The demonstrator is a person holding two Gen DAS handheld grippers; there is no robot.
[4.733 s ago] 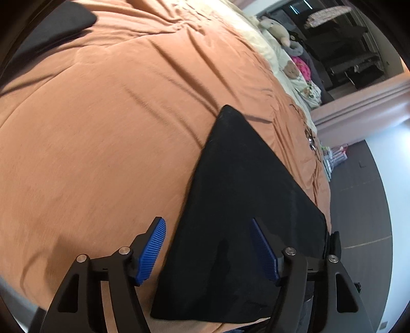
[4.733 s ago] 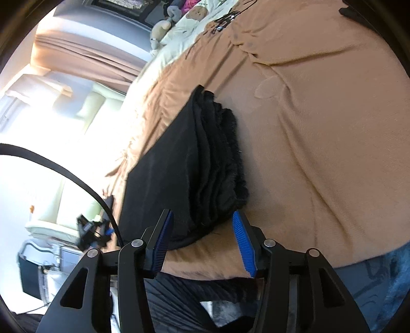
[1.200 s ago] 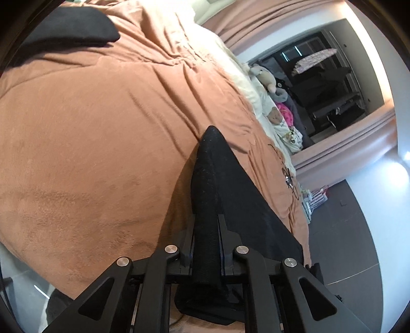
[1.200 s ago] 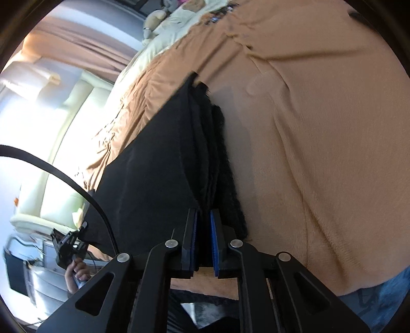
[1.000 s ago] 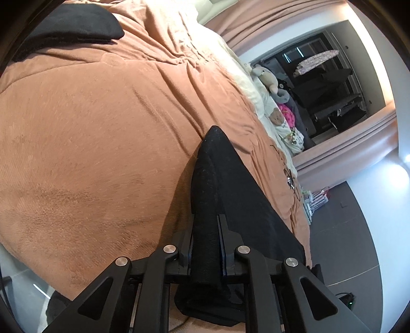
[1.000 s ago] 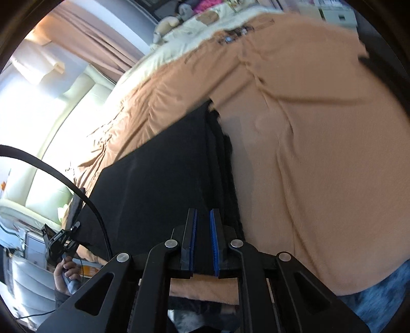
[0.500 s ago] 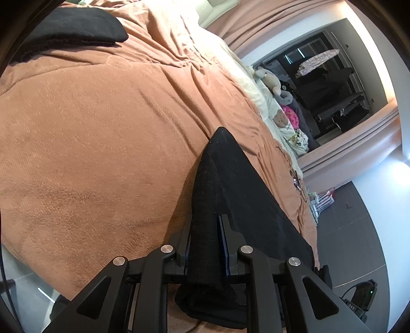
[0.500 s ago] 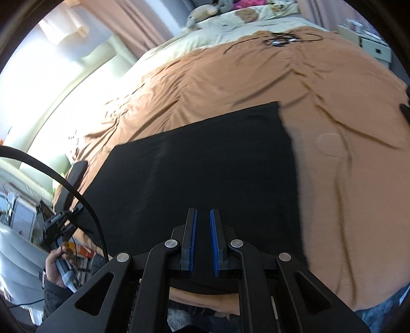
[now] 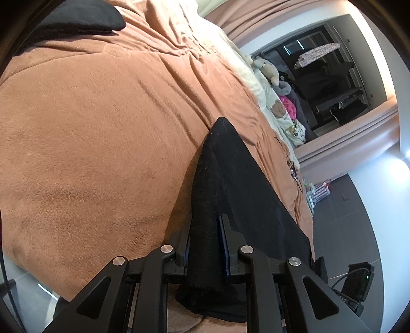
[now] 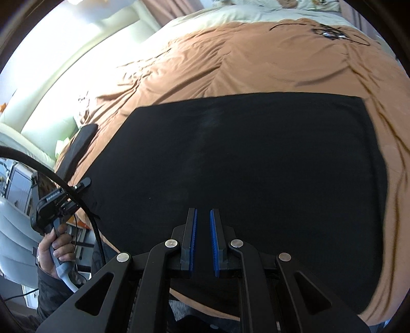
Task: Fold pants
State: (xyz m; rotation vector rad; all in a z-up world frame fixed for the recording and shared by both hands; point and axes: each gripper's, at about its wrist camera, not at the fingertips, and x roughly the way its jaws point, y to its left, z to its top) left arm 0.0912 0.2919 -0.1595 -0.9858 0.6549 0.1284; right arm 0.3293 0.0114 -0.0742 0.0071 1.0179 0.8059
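Note:
Black pants [image 10: 243, 153] lie flat as a wide rectangle on a rust-brown blanket [image 10: 256, 59]. My right gripper [image 10: 203, 212] hovers over the middle of their near edge, jaws almost together. Only black cloth shows in the narrow gap, and I see no ridge pinched there. In the left wrist view my left gripper [image 9: 207, 220] is shut on a thick folded edge of the pants [image 9: 243, 184], which rises as a ridge between the blue pads. The right wrist view shows that gripper [image 10: 83, 183] at the pants' left corner, held by a person's hand [image 10: 57, 252].
Another black garment [image 9: 84, 20] lies at the far corner of the blanket [image 9: 102, 128]. Stuffed toys [image 9: 269, 69] and pale bedding sit along the head of the bed. A thin black cord [image 10: 328, 32] lies on the far blanket. The bed's edge runs just under both grippers.
My right gripper has swept left along the near edge, from the pants' layered right corner to about the middle, staying shut. The left gripper kept its grip and stayed put.

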